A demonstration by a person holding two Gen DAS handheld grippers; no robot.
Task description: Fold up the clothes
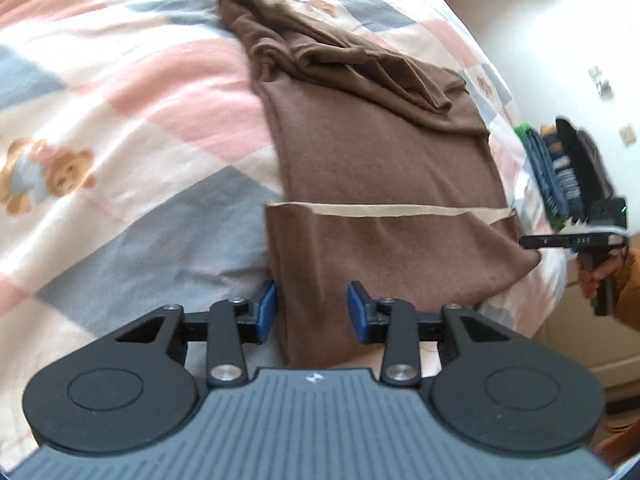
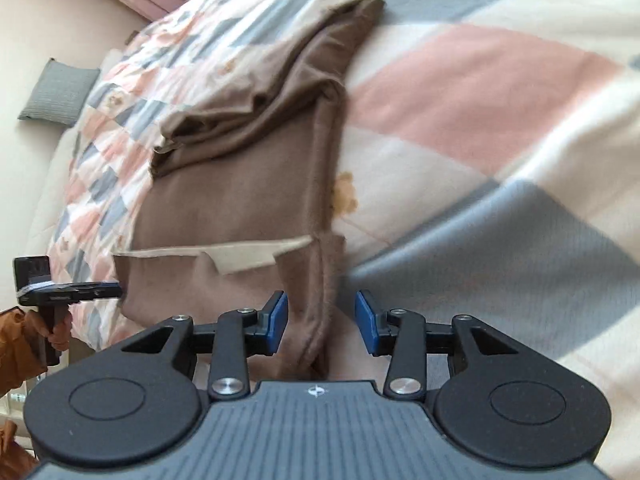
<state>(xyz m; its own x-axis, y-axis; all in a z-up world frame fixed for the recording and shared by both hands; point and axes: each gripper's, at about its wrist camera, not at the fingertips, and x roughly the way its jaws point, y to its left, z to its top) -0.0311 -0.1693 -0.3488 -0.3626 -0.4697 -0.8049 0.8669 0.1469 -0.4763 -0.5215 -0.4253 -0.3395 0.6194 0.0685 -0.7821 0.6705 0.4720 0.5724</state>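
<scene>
Lying lengthwise away from both tools on the pink, grey and cream patchwork quilt (image 1: 120, 92), the soft brown knit garment (image 1: 384, 152) has its near end turned up over itself, showing a cream hem strip (image 1: 384, 210), while the far end stays bunched. The left gripper (image 1: 312, 312) straddles one near corner, the right gripper (image 2: 321, 322) the other, so each hand is nearest its own edge. Both sets of blue pads stand partly apart, pressing nothing. The fabric looks matte, fleecy and limp.
</scene>
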